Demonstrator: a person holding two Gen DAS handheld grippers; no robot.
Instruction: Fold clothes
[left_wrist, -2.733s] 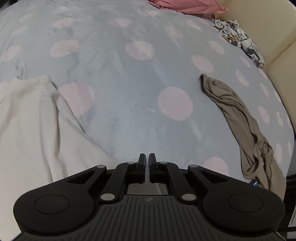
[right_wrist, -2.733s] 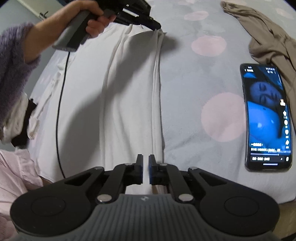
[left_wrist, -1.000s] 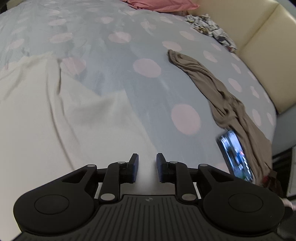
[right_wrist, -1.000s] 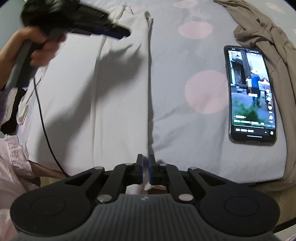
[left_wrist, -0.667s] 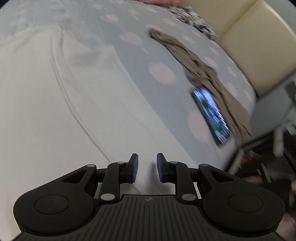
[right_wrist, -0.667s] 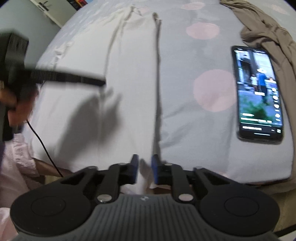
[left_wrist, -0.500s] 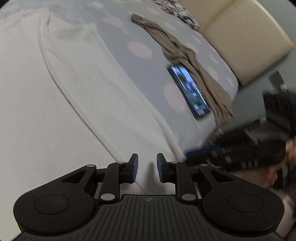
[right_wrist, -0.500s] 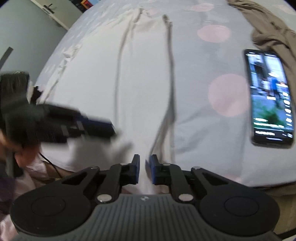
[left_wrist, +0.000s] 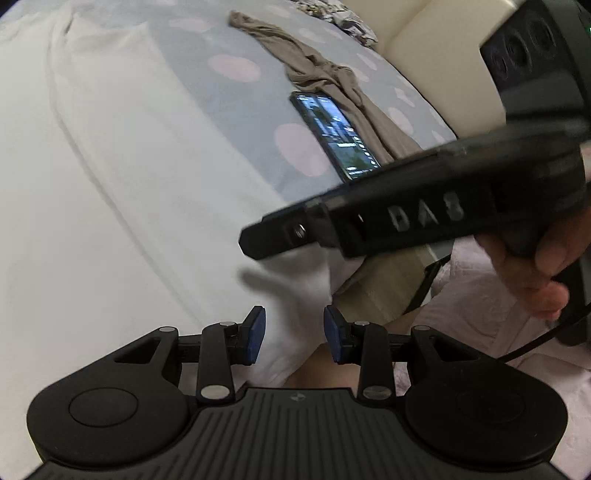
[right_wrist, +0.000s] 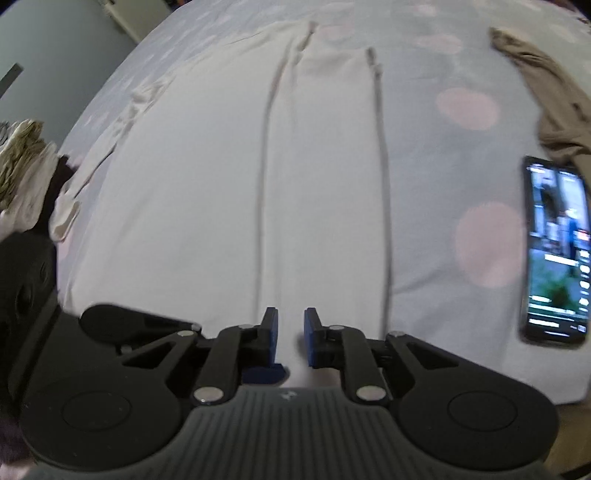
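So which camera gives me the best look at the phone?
The left wrist view: the phone lies whole and fairly sharp beside the brown garment. The right wrist view shows it blurred at the frame's right edge.

The phone (right_wrist: 556, 254) is motion-blurred, its screen unreadable, and the right gripper (left_wrist: 255, 245) hides its near end. The brown garment (right_wrist: 554, 99) runs off frame near the bed's (right_wrist: 476, 66) corner.

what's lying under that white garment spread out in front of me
The white garment lies flat on the grey bedspread with pink dots, which shows beyond its right edge. Whatever sits beneath its middle is covered; the cloth shows no lump. The phone rests beside it, not under.
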